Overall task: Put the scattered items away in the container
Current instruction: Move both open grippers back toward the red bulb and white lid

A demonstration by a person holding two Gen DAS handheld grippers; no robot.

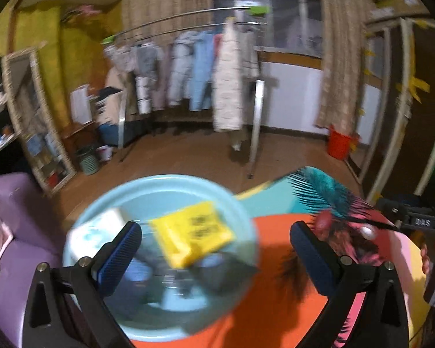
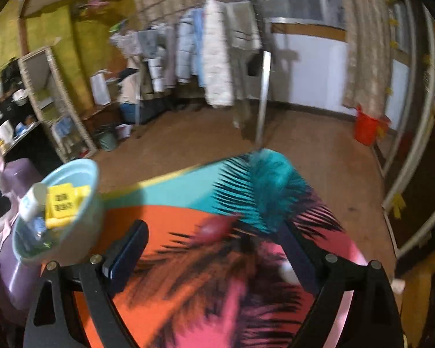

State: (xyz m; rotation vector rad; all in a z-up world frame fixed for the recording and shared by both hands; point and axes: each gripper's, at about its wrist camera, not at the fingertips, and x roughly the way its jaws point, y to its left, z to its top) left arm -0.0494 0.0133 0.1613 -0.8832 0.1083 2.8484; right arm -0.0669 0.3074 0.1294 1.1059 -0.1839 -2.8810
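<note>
With both your left gripper (image 1: 216, 256) and right gripper (image 2: 214, 256) spread wide and empty, steer the right one over the small dark-red rounded object (image 2: 213, 229) on the colourful tablecloth (image 2: 165, 223), well apart from the pale-blue round bowl (image 2: 84, 203), then close squarely.

A lived-in home room: laundry on a drying rack (image 1: 188, 66), curtains (image 1: 165, 0), cluttered shelf (image 2: 58, 101), wooden floor (image 2: 188, 145).

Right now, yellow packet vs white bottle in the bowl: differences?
The yellow packet is flat, rectangular and carries black print; the white bottle is rounded and plain apart from a bluish mark. The packet lies near the middle; the bottle leans at the left rim. Both already sit inside the blue bowl.
</note>
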